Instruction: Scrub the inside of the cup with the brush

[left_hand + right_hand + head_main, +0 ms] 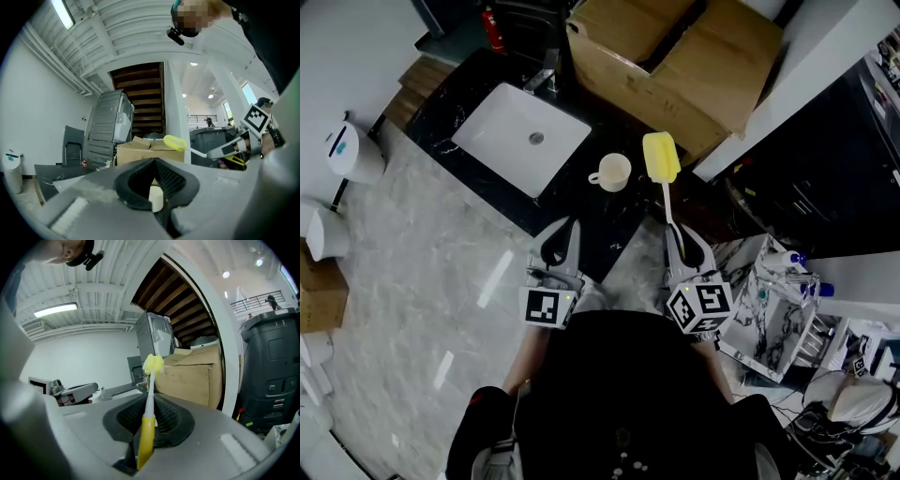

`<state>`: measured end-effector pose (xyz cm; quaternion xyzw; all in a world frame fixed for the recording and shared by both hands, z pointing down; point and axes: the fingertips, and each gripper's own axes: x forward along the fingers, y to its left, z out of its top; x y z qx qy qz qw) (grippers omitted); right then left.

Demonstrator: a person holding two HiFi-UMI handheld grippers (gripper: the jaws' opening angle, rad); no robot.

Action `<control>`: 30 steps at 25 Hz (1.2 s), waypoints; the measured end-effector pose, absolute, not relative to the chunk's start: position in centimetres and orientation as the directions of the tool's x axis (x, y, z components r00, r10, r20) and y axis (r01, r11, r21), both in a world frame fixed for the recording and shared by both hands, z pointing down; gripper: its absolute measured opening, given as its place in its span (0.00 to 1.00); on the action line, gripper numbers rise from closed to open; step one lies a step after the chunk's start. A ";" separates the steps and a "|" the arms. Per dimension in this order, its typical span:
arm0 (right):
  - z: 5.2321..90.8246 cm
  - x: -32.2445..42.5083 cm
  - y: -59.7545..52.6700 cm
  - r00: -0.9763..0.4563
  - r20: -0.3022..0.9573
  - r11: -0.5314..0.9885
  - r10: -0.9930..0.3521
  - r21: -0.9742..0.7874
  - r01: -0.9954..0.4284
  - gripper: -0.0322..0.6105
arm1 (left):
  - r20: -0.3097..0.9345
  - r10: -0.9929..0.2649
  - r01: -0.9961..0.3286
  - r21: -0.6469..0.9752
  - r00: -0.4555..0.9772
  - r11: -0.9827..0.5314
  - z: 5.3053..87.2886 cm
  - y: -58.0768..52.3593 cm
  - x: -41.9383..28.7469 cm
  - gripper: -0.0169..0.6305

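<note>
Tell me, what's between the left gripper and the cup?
Nothing stands there. In the head view, only bare black counter lies between the left gripper and the cup.

cardboard box (pixel 675 56) close behind cup (pixel 611 172); sink (pixel 492 131) side free.

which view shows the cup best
Head view: the whole cup, handle included, stands on the dark counter beside the sink. The left gripper view shows only a sliver of it behind its jaws; the right gripper view shows none.

Cup (pixel 157 199) mostly behind left fingers (pixel 177 180)
</note>
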<state>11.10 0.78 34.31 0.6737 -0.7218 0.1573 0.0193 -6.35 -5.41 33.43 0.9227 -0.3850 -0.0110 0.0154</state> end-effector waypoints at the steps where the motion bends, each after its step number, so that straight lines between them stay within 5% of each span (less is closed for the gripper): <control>1: 34.3 11.0 0.2 -0.080 0.240 0.032 -0.968 -0.199 -0.980 0.11 | -0.007 -0.701 -0.701 0.030 0.713 -0.713 33.5 -6.1 -6.5 0.03; 30: 38.0 13.5 -7.9 -0.052 0.393 -0.008 -0.918 -0.148 -0.989 0.11 | 0.156 -0.582 -0.591 0.012 0.798 -0.807 41.7 -16.5 -2.5 0.07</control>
